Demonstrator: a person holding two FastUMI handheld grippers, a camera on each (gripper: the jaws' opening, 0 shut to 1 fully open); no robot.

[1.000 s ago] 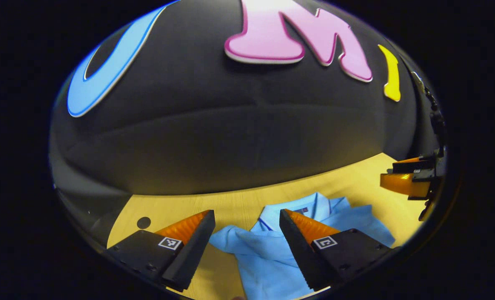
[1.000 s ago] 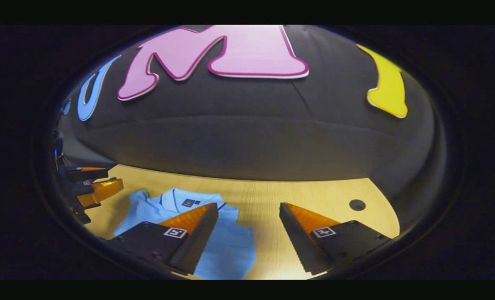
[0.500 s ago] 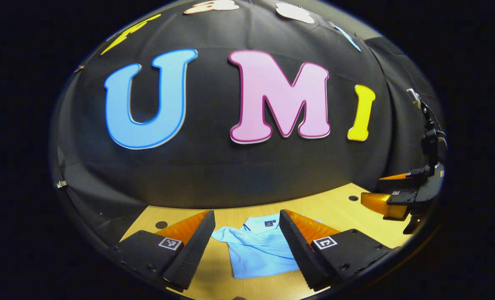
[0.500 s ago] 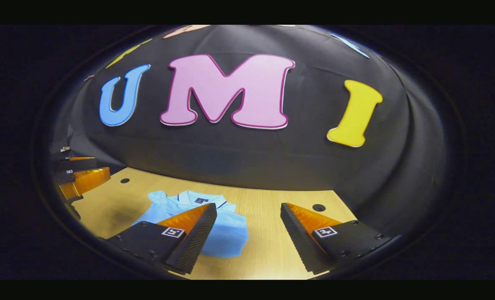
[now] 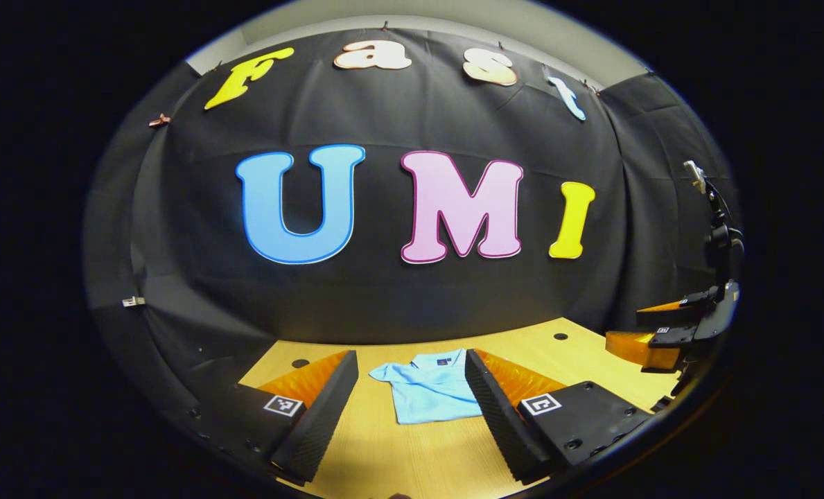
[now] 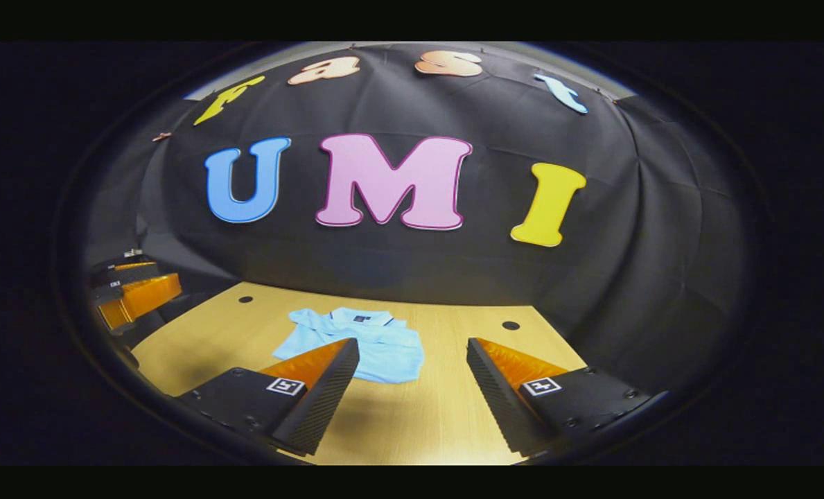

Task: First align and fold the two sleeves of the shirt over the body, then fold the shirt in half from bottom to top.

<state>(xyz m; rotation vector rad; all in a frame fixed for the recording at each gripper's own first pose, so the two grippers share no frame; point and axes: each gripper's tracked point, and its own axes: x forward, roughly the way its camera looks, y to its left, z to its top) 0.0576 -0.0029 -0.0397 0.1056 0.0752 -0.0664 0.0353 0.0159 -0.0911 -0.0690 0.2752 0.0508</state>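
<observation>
Our left claw (image 5: pixel 412 388) hangs released above the near edge of the counter (image 5: pixel 418 457), holding nothing. The shirt (image 5: pixel 429 394) lies folded toward the far edge, collar up and away from us, well apart from both claws. One sleeve corner pokes out on its left side, so we judge the fold done but a bit loose. If we tidy it, we come down flat, pinch only that corner, and lay it over the body without dragging the stack. Our right claw (image 6: pixel 412 388) is likewise released and empty, near the shirt (image 6: pixel 356 343), and should keep clear of it.
</observation>
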